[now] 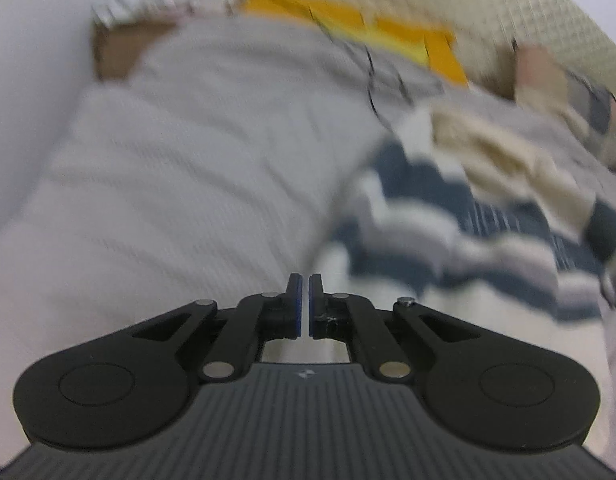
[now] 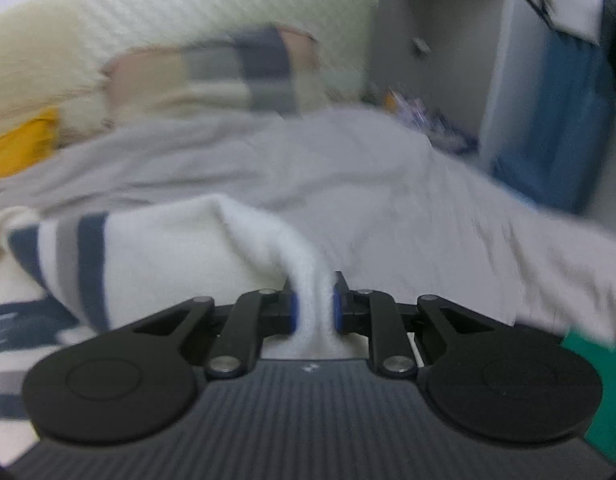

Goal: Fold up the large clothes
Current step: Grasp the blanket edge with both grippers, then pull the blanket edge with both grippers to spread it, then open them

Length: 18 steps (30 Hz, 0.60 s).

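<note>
Cream sweater point(image 2: 164, 248) with navy and grey stripes lies rumpled on grey bedspread point(image 1: 180, 152). Right gripper point(image 2: 313, 308) pinches a white fold of it. Left gripper point(image 1: 304, 304) pressed together, empty. Yellow item point(image 1: 411, 36), cream headboard point(image 2: 180, 8), blue cabinet point(image 2: 555, 120) behind.

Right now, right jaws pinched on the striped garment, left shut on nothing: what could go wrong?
1. The right gripper holds only a narrow bunched ridge of the white striped garment; it may slip out under a pull.
2. The left gripper is shut and holds nothing, so the garment hangs from one point and may twist instead of folding flat.
3. A thin black cable lies across the grey bedspread; dragged cloth could snag it.
</note>
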Motion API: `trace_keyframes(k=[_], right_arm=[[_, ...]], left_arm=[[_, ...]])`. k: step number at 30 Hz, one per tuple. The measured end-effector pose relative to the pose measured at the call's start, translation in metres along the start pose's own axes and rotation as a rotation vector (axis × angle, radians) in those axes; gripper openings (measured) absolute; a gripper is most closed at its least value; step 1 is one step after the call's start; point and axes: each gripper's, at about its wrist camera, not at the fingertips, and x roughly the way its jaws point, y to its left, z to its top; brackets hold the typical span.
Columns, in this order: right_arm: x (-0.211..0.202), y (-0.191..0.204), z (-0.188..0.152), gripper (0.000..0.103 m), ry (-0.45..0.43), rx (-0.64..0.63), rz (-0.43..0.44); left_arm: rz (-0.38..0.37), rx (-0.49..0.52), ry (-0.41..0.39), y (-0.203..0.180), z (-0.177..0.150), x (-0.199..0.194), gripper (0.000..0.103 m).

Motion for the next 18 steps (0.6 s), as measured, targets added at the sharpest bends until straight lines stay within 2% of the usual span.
trace_keyframes(k=[2,4,5,6,7,10,11,13,14,15,18], right_arm=[[0.024,-0.009,-0.019,0.019,0.054,0.072,-0.025],[0.038,-0.014,-0.042,0.019,0.074,0.134,-0.041],[0.044,-0.014,-0.055,0.019,0.084,0.146,-0.048],[0.047,-0.013,-0.062,0.019,0.090,0.139,-0.056],[0.049,-0.008,-0.068,0.019,0.091,0.098,-0.072],[0.044,0.003,-0.068,0.020,0.050,0.012,-0.096],[0.040,0.006,-0.068,0.020,0.042,0.000,-0.095],[0.033,0.009,-0.070,0.020,0.030,-0.004,-0.089],[0.032,0.007,-0.070,0.020,0.030,-0.006,-0.085],[0.030,0.007,-0.071,0.020,0.027,-0.015,-0.084],[0.027,0.004,-0.065,0.020,0.008,-0.025,-0.081]], left_arm=[[-0.004,0.028,0.057,-0.002,-0.014,0.005,0.011],[0.004,0.067,0.098,-0.004,-0.026,0.005,0.026],[0.019,0.082,0.105,-0.007,-0.036,0.004,0.045],[0.036,0.102,0.110,-0.009,-0.042,0.001,0.055],[0.043,0.125,0.113,-0.010,-0.047,-0.001,0.056],[0.021,0.160,0.170,-0.011,-0.062,0.002,0.056],[0.032,0.180,0.167,-0.013,-0.068,0.002,0.056],[0.063,0.212,0.157,-0.015,-0.074,0.001,0.043],[0.064,0.216,0.154,-0.013,-0.076,-0.003,0.026],[0.067,0.213,0.150,-0.012,-0.075,-0.005,0.014],[0.073,0.159,0.115,0.005,-0.066,-0.021,0.011]])
